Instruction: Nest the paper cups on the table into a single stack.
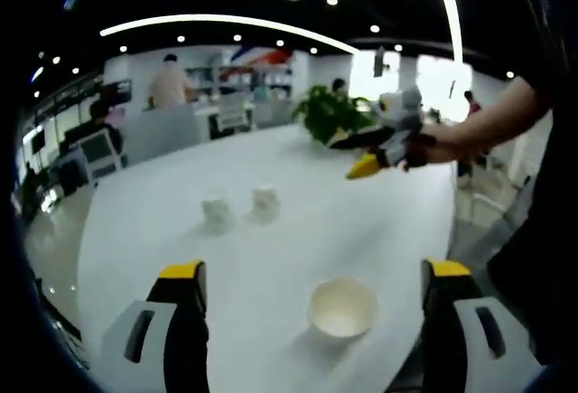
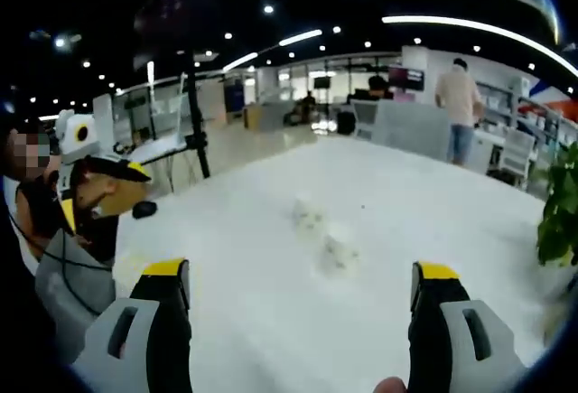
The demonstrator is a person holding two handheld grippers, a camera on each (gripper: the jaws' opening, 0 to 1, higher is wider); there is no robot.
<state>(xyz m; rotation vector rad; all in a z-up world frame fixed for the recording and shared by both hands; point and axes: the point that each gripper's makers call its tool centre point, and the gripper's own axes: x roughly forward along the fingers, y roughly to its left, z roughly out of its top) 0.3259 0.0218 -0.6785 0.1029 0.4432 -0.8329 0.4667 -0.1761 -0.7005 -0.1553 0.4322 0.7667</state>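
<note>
- Showing the left gripper view: the left gripper (image 1: 312, 307) has its yellow-tipped jaws set wide apart and holds nothing; between the jaws, close to them, one paper cup (image 1: 342, 306) stands upright on the white table (image 1: 361, 221), its open mouth facing up
- Farther along the table, two small white objects (image 1: 217, 213) and (image 1: 265, 202) stand just beside each other but apart; they are probably more paper cups, seemingly mouth-down, though they are too small and blurred to be sure
- The right gripper (image 1: 368, 165) enters the left gripper view from the right, held in a person's hand (image 1: 440, 145) above the far part of the table, near a potted plant (image 1: 330, 113); its yellow tips look close together here
- In the right gripper view, that gripper's own jaws stand wide apart with nothing between them; the same two pale objects (image 2: 308, 213) and (image 2: 340, 252) appear ahead on the tabletop as blurred shapes, well clear of the jaws
- The left gripper also shows at the left edge of the right gripper view, in front of the person
- Judgement of progress: no cup sits inside another, and neither gripper holds a cup, so the stack is not yet begun; all nesting remains, and the upright cup between the left jaws looks the nearest one to pick up
</note>
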